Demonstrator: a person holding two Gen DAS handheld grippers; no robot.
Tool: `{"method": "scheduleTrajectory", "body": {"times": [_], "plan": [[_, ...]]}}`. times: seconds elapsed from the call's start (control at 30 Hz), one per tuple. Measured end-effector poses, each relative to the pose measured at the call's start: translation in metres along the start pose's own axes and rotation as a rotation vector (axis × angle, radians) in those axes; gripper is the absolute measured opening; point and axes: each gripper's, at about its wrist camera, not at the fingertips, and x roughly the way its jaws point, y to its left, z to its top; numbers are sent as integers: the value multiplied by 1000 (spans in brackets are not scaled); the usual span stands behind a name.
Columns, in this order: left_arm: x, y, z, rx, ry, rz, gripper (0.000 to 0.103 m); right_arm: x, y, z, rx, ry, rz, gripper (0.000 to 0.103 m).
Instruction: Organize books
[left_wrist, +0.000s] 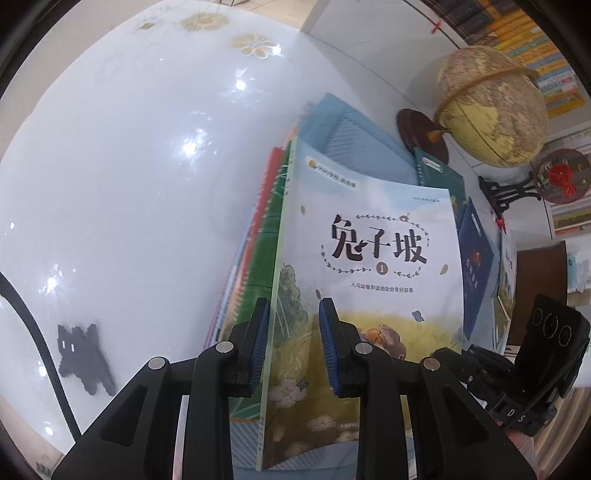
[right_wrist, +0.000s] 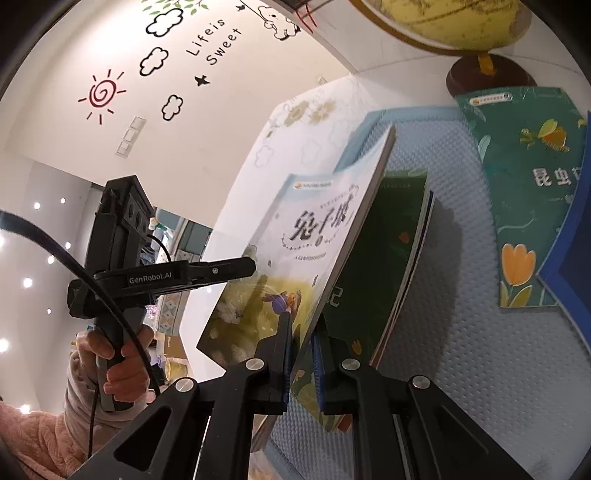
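Observation:
A white picture book with a rabbit on its cover (left_wrist: 369, 229) (right_wrist: 295, 266) is held tilted above a stack of books (left_wrist: 258, 229) topped by a dark green one (right_wrist: 369, 277). My left gripper (left_wrist: 293, 345) is shut on the book's spine edge near its lower end, and in the right wrist view the left gripper (right_wrist: 251, 266) meets the cover from the left. My right gripper (right_wrist: 301, 354) is shut on the opposite page edge near the bottom corner. The stack lies on a light blue textured mat (right_wrist: 461, 221).
A green insect book (right_wrist: 524, 184) and a blue book (left_wrist: 476, 266) lie on the mat's far side. A globe (left_wrist: 487, 110) on a dark base stands behind them, beside a red ornament on a stand (left_wrist: 561, 177). The white flowered table (left_wrist: 129, 166) stretches left, bearing a black pixel-shaped piece (left_wrist: 85, 354).

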Motion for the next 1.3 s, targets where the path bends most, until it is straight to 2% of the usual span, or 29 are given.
{"method": "scheduleTrajectory", "body": {"times": [0.5, 0.7, 0.83, 0.9, 0.93, 0.97, 1.0, 1.13, 1.3], "plan": [[15, 11, 2, -18, 21, 37, 24, 16, -19, -14, 73, 58, -69, 11], [20, 10, -2, -4, 34, 104, 25, 21, -15, -12, 86, 69, -112, 15], [16, 8, -3, -6, 3, 173, 25, 18, -12, -9, 88, 81, -165, 18], [11, 6, -2, -3, -21, 207, 26, 12, -9, -9, 69, 77, -207, 29], [7, 4, -1, 3, -36, 222, 26, 8, -6, -7, 55, 64, -222, 33], [3, 1, 1, 11, -52, 233, 26, -2, -6, -8, 35, 39, -239, 44], [-1, -3, 2, 21, -67, 243, 26, -8, -7, -8, 25, 21, -249, 51], [-14, -31, 7, 78, -121, 260, 26, -48, -23, -10, 16, -69, -309, 51], [-8, -91, 16, 176, -141, 237, 26, -119, -75, -18, 121, -219, -392, 51]]}}
